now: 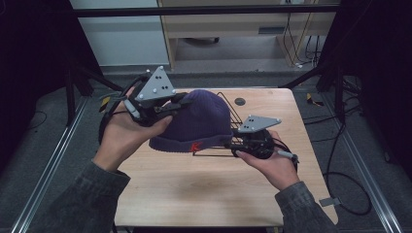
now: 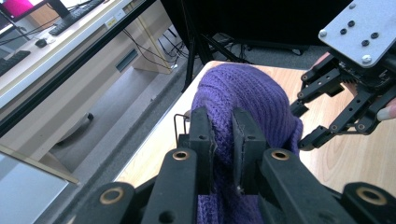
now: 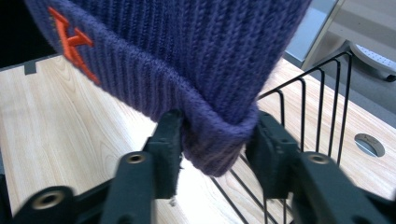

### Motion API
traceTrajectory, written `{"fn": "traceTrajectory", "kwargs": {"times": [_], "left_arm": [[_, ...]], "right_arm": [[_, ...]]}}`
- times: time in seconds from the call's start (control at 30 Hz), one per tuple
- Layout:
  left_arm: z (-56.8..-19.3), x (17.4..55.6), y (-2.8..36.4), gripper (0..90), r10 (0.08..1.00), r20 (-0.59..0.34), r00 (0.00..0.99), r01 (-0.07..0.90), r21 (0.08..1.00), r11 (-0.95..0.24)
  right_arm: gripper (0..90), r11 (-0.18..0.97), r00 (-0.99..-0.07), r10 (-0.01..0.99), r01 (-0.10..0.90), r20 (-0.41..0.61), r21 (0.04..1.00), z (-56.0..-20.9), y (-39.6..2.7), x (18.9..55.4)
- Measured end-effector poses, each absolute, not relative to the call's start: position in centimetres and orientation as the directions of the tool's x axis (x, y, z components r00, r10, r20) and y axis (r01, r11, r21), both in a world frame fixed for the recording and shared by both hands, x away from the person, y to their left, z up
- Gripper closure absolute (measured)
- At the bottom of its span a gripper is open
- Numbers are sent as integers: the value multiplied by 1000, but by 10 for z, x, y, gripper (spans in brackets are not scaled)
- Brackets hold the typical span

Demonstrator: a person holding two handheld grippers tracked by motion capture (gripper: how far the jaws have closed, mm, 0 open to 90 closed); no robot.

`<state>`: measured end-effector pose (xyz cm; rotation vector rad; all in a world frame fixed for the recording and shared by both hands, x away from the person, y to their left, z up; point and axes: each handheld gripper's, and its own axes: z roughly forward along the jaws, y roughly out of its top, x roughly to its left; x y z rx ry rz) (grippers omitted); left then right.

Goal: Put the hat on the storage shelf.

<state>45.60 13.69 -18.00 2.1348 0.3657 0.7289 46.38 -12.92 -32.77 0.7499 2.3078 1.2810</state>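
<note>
A purple knit beanie [image 1: 199, 121] with an orange letter on its cuff lies draped over a black wire rack [image 1: 236, 115] on the wooden table [image 1: 194, 189]. My left gripper [image 1: 177, 104] is at the crown. In the left gripper view it [image 2: 223, 140] is shut on a fold of the beanie [image 2: 247, 93]. My right gripper [image 1: 232, 139] is at the right end of the cuff. In the right gripper view its jaws [image 3: 215, 128] press both sides of the beanie's [image 3: 187, 56] folded cuff, above the rack's wires [image 3: 322, 107].
A round grey grommet [image 1: 239, 101] sits in the table's far right area. Metal rails and loose cables run along the floor on both sides. A desk and cabinet stand beyond the far edge. The near half of the table is bare wood.
</note>
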Motion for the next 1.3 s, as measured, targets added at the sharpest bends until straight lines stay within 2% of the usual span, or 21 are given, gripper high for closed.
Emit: {"fn": "traceTrajectory", "kwargs": {"times": [0.13, 0.3, 0.53, 0.93, 1.3], "left_arm": [[-178, 461, 133, 799, 492, 370, 788, 4, 797, -604], [-178, 465, 125, 798, 501, 369, 783, -2, 806, -592], [-176, 478, 118, 795, 512, 370, 775, -8, 817, -577], [-170, 523, 103, 791, 526, 370, 766, -30, 838, -545], [-190, 559, 84, 791, 540, 337, 771, 2, 847, -532]], "right_arm": [[681, 434, -780, 622, 261, -77, 862, -324, -135, 466], [710, 443, -757, 646, 263, -101, 857, -318, -138, 464], [722, 436, -715, 688, 266, -127, 860, -313, -143, 464], [722, 436, -673, 723, 264, -160, 860, -289, -156, 490], [722, 435, -624, 766, 326, -154, 840, -297, -173, 522]]}}
